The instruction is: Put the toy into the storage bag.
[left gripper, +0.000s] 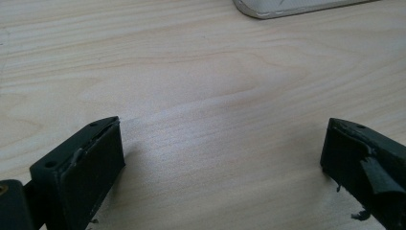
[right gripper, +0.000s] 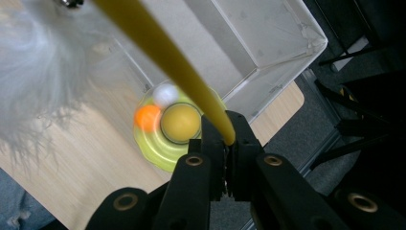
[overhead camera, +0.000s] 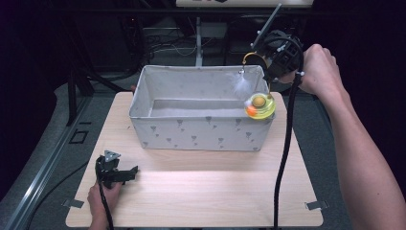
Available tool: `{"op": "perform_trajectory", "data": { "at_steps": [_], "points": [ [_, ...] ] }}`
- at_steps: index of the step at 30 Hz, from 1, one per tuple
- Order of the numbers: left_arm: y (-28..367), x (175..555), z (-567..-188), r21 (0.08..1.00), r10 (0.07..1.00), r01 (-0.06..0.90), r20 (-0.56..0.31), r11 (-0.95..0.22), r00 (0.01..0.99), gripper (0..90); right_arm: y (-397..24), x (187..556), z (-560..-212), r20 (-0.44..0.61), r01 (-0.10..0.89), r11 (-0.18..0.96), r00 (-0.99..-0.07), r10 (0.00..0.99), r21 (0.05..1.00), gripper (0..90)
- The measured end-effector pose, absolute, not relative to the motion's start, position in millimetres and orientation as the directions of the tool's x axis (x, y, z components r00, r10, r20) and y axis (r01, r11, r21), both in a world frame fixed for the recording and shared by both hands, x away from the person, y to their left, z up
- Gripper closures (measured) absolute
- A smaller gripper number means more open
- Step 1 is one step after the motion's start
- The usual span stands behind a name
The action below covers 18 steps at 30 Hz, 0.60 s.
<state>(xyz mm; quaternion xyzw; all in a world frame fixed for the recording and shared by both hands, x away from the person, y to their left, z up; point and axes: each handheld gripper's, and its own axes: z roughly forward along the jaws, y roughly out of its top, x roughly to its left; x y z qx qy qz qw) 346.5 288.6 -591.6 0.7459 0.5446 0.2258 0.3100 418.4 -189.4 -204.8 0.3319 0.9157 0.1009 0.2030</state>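
At the near left corner of the table (overhead camera: 201,191), the left claw (overhead camera: 128,172) rests with its jaws spread wide and nothing between them. Farther back stands a grey fabric bin (overhead camera: 201,134). Above the bin's far right corner, the right claw (right gripper: 225,143) is clamped on the yellow wand of a cat toy (overhead camera: 260,106), whose round yellow base and white feather (overhead camera: 242,84) hang over the bin's right end.

Left gripper (overhead camera: 125,173) rests low with jaws spread wide; right gripper (right gripper: 229,143) is raised, jaws clamped together
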Motion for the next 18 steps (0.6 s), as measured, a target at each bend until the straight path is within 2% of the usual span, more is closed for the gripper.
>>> {"op": "perform_trajectory", "data": {
  "at_steps": [18],
  "points": [
    [288.7, 346.6, -591.7, 0.709, 0.952, 0.671, 0.0, -0.215, 0.305, 1.0, -193.2, 437.8, -206.6, -0.298, 0.587, 0.737, -0.676, 0.674, 0.335, 87.7]
  ]
}}
